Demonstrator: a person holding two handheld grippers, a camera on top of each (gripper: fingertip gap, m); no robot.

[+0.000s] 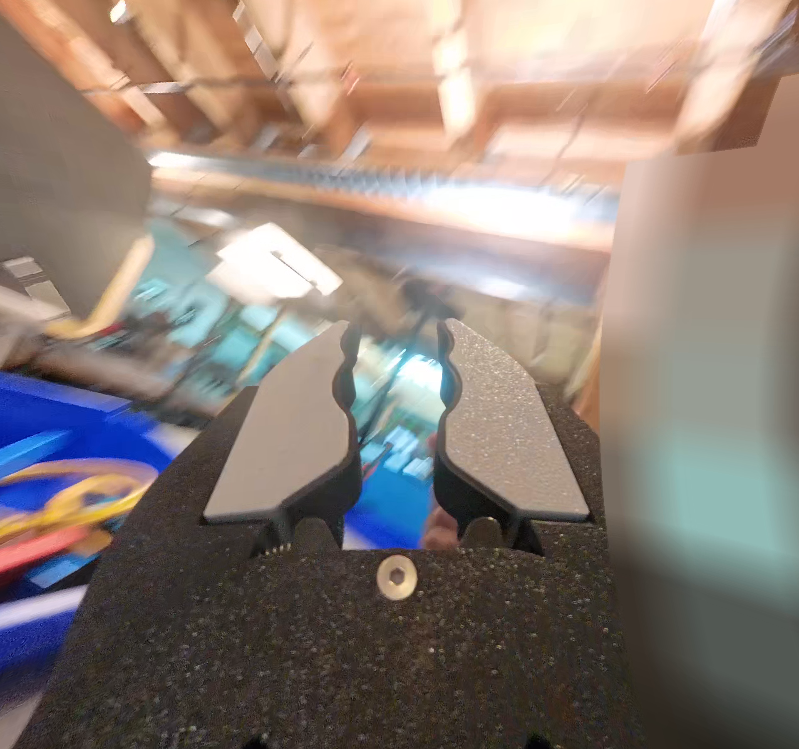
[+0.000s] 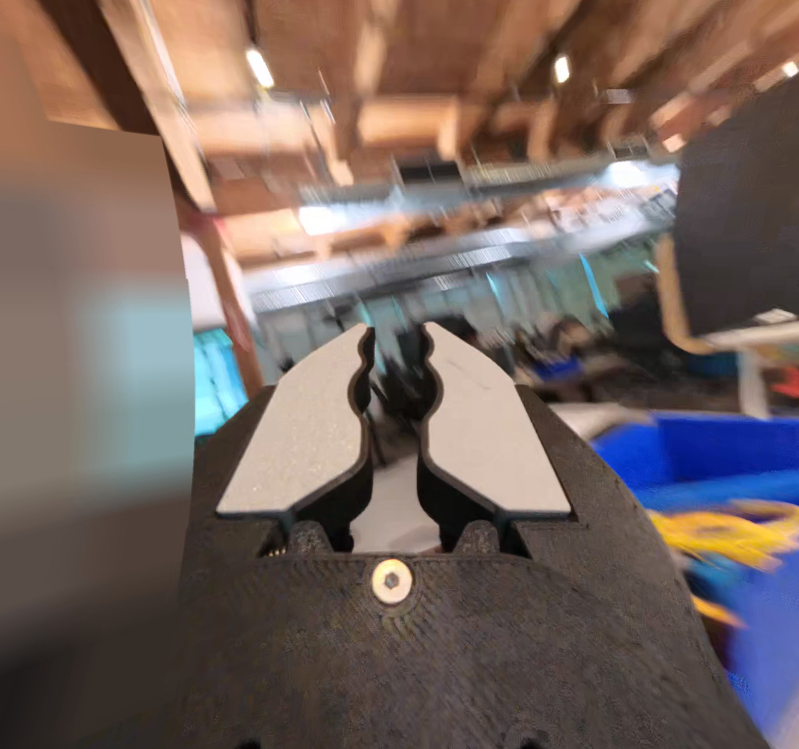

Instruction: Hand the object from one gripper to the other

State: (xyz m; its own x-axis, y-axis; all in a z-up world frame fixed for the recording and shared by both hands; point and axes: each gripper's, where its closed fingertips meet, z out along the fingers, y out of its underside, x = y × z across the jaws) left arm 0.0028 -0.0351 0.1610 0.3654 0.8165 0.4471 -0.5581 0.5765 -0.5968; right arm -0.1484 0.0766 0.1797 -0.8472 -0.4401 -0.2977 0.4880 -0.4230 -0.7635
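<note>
The left tool (image 1: 397, 330) is standing parted by a narrow gap, gripping nothing. The right tool (image 2: 397, 332) is likewise parted narrowly and empty. Both are pointing up toward a blurred wooden ceiling (image 2: 432, 36). A blue bin (image 1: 52, 425) is sitting just beside them, holding blurred yellow cables (image 2: 726, 529). Which item is the object to hand over, I cannot tell.

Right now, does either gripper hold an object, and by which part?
Nothing is held: the left gripper and the right gripper are both open and empty.
</note>
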